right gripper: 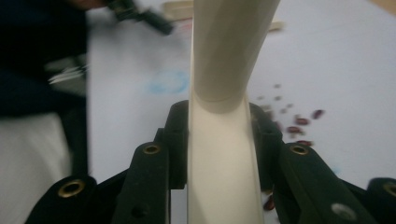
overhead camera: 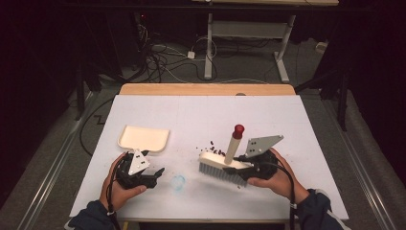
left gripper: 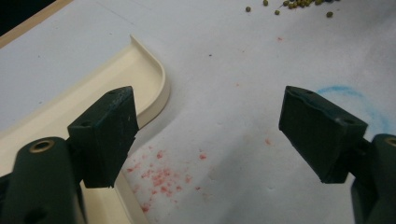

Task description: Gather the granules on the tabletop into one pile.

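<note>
A cream dustpan (overhead camera: pixel 143 138) lies on the white table cover at the left. Just below it my left gripper (overhead camera: pixel 156 174) rests open, pointing right. In the left gripper view the jaws (left gripper: pixel 210 135) stand wide apart over bare cover, with the dustpan's rim (left gripper: pixel 154 79) beside the left jaw. My right gripper (overhead camera: pixel 234 167) is shut on a cream hand brush (overhead camera: pixel 218 163) whose red-capped handle (overhead camera: pixel 238 129) sticks up. The brush's bristles are at the table. In the right gripper view the jaws (right gripper: pixel 219 135) clamp the cream brush (right gripper: pixel 224 70). Dark beans (overhead camera: pixel 214 148) lie scattered behind the brush.
A faint blue ring (overhead camera: pixel 178 182) is drawn on the cover between the two grippers. Red specks (left gripper: pixel 161 175) stain the cover by the dustpan. Several beans (right gripper: pixel 299 123) lie right of the brush. The table's wooden far edge (overhead camera: pixel 206 89) borders cables and a desk frame beyond.
</note>
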`<state>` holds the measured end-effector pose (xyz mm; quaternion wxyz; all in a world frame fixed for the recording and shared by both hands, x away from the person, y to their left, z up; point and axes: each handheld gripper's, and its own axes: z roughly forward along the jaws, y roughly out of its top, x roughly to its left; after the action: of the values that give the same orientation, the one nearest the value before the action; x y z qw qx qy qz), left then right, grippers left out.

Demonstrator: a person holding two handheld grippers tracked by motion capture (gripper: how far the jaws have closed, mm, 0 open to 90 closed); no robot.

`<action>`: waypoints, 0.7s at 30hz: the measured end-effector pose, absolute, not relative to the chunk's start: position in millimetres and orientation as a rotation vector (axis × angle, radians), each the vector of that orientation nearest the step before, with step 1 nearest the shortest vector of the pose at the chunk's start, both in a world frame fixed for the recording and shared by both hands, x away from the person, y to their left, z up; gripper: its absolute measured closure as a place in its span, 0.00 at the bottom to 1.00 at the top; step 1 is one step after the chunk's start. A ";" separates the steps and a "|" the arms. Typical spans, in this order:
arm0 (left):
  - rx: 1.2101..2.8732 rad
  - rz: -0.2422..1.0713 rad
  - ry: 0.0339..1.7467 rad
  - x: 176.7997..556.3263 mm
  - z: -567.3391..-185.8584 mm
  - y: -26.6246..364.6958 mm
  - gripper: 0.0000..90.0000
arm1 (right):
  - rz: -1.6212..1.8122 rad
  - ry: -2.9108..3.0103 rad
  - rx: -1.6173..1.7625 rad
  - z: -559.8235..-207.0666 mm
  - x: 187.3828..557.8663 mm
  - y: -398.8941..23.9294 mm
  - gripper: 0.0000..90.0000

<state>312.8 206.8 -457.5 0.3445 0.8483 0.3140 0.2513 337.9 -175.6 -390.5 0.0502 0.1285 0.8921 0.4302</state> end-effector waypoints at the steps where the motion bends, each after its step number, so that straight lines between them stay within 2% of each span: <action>1: 2.206 0.652 0.815 312.9 -457.8 206.5 0.21 | 1.310 2.746 0.339 -391.7 334.6 -179.2 0.74; 10: 2.221 0.641 0.806 315.0 -458.7 202.4 0.21 | 1.193 2.965 0.030 -414.0 324.6 -206.0 0.74; 21: 2.227 0.627 0.785 316.0 -460.0 199.2 0.21 | 1.296 2.962 0.151 -427.8 376.3 -202.3 0.74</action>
<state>316.0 199.2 -460.0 0.3421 0.8565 0.3019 0.2413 376.3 -202.3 -427.8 -0.0475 0.0467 0.9142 0.3999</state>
